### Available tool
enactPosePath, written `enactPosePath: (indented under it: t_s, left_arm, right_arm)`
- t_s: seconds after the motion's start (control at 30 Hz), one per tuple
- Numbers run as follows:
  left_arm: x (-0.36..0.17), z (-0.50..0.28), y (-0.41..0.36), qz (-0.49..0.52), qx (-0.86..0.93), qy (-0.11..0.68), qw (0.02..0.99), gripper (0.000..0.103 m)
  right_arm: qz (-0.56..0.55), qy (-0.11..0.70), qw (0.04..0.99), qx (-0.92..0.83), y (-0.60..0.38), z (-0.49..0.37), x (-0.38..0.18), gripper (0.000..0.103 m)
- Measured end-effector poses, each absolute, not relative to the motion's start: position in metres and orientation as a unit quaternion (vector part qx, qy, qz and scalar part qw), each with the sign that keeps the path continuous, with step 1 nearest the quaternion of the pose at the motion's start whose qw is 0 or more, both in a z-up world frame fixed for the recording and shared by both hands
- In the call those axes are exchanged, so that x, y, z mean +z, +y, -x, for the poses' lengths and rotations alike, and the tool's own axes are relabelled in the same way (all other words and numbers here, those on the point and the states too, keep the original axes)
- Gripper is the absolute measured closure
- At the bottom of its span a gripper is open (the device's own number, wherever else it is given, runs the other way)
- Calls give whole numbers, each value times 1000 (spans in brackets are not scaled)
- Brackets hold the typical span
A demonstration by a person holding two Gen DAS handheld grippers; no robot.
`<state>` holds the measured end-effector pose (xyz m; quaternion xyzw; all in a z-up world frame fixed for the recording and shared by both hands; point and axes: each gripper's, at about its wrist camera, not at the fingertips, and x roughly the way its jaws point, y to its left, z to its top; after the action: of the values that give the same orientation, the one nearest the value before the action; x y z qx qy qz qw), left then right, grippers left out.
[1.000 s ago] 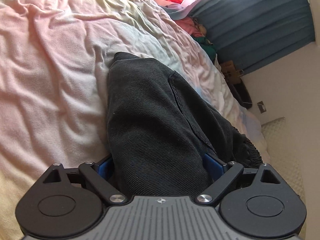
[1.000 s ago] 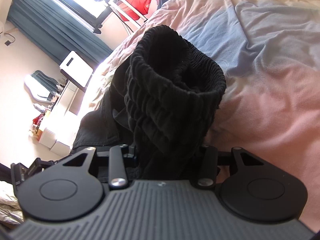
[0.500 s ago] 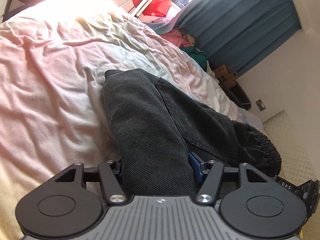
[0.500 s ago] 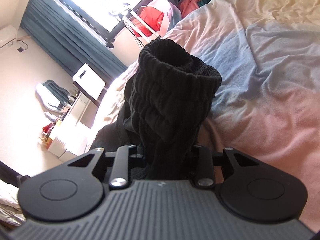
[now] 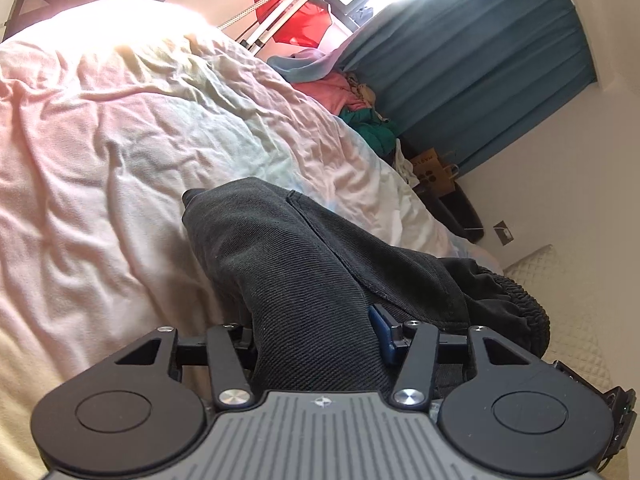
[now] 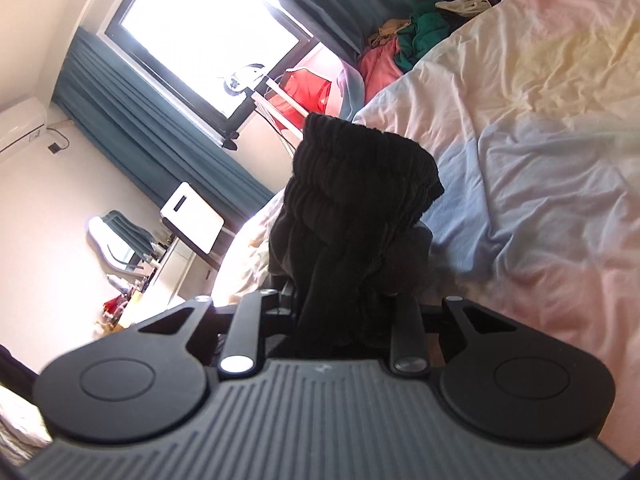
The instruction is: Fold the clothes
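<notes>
Black trousers (image 5: 304,280) fill both our grippers, left gripper (image 5: 320,336) and right gripper (image 6: 344,312) clamped above the rumpled bedsheet (image 5: 100,160), curtains (image 5: 480,60) behind.

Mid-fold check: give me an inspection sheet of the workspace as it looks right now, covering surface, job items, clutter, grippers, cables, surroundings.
Surface: bed sheet, pastel pink, blue and yellow, wrinkled.
Job's things: black pants, one garment held at both ends; denim-like leg part in the left view, bunched elastic waistband in the right view.
Clutter: pile of clothes at the bed's far edge, pink and green.
Grippers: left gripper shut on black pants; right gripper shut on the waistband end.
Cables: nothing seen near the garment.
Surroundings: teal curtains, bright window, drying rack with a red garment, cardboard box.
</notes>
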<state>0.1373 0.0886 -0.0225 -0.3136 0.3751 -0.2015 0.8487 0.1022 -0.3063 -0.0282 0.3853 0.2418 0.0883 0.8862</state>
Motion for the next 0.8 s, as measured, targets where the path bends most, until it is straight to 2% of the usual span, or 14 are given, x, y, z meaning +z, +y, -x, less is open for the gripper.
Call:
enactPosePath:
  t_s: [0.27, 0.5, 0.63, 0.8]
  left_arm:
    - [17, -226, -15, 297, -227, 360, 855, 52]
    - [23, -327, -160, 272, -271, 335, 861, 52]
    - [-4, -382, -257, 249, -280, 322, 869, 52]
    - [-42, -422, -333, 224, -294, 311, 876, 53]
  right_arm:
    - [-400, 200, 893, 57, -393, -139, 2, 76]
    - [-385, 149, 911, 3, -508, -190, 18, 79]
    - [-377, 152, 913, -40, -571, -221, -4, 79]
    - [-393, 149, 905, -68, -627, -233, -58, 82]
